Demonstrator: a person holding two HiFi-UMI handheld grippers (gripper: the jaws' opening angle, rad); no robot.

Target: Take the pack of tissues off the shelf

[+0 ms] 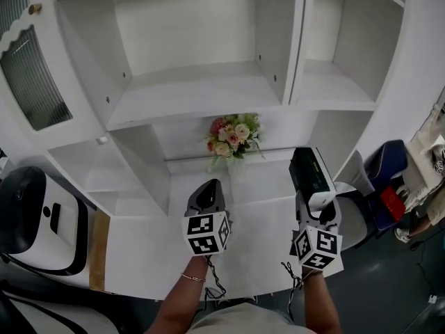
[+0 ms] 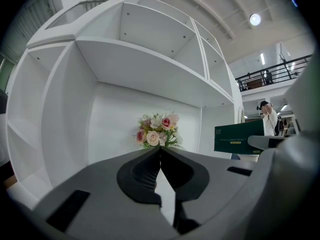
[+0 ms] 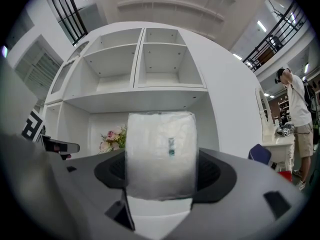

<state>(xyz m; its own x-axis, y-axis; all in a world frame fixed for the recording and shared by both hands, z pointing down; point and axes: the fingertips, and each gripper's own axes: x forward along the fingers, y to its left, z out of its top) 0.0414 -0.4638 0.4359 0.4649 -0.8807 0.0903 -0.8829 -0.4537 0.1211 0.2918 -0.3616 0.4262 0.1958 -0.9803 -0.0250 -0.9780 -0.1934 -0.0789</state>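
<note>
Right tool [image 1: 314, 202] clamps the pack of tissues [image 3: 160, 154]; left tool [image 1: 206, 193] closed, empty.

The shelf [image 1: 195, 89] is plain white all over, and so is the worktop [image 1: 153, 256] under it. The bouquet [image 1: 233, 136] is pink and cream roses with green leaves. The pack of tissues [image 3: 160, 139] looks milky white end-on with a tiny green mark, but its long side is dark green with pale print. The left claw [image 2: 160, 156] and right claw [image 3: 160, 171] are both grey with black ribbed pads. Their marker cubes [image 1: 206, 232] are white with black square patterns. Off to the side the chair [image 1: 386, 165] is blue.
</note>
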